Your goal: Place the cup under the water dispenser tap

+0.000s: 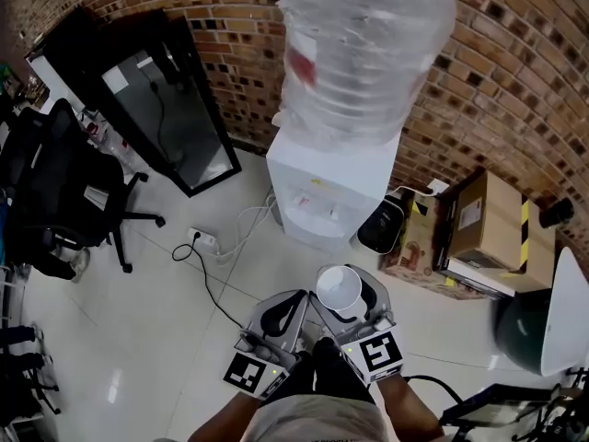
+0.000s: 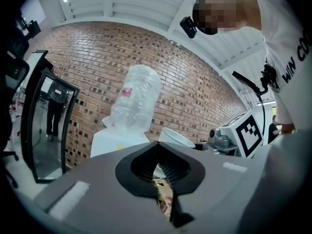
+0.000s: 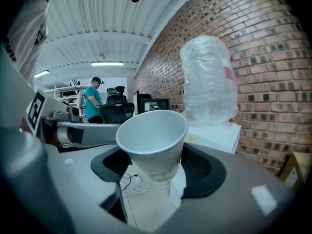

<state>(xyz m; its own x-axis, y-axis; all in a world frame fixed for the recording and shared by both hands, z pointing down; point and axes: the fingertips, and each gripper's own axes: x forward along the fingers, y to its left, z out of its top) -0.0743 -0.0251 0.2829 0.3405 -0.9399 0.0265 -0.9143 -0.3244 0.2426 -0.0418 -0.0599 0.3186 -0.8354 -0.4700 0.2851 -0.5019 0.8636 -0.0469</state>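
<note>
Now, cup (image 3: pixel 153 140) gripped — between right gripper (image 3: pixel 156 165) jaws

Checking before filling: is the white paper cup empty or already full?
Empty: the white paper cup shows a bare inside, held upright in the right gripper.

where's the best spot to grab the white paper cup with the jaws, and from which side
Grip the cup on its lower wall, below the wide rim, coming in level from the side with one jaw on each flank. It is upright, mouth up, and tapers downward, so the narrow part fits between the jaws and the thin rim is spared. The right gripper holds it this way.
</note>
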